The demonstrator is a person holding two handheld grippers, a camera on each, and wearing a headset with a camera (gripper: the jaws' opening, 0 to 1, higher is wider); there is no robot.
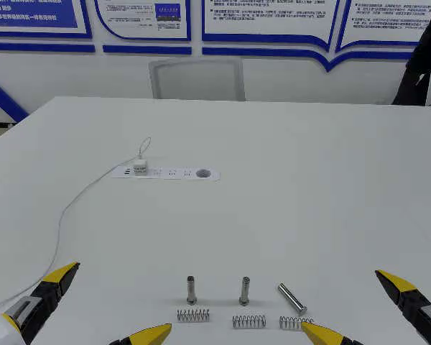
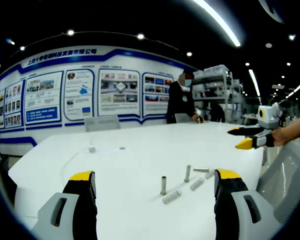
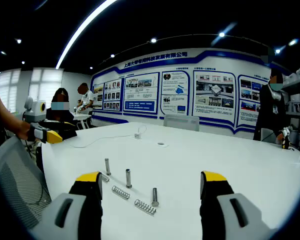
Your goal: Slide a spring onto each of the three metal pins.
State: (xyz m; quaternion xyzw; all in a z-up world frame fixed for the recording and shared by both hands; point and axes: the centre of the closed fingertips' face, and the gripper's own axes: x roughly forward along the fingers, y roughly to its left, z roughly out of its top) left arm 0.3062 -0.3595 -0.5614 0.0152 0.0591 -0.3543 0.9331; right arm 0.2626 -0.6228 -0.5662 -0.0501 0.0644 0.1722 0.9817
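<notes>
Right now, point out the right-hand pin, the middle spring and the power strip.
right-hand pin [image 1: 292, 298], head view, middle of its shaft.
middle spring [image 1: 249, 321], head view, centre coils.
power strip [image 1: 174, 173], head view, bare top face.

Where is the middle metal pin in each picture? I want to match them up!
Head view: the middle pin stands near the bottom, just right of centre.
Left gripper view: it stands below centre, a bit to the right.
Right gripper view: it stands below centre, a bit to the left.
Shared landmark: the white plug with its cable, farther back on the table.
</notes>
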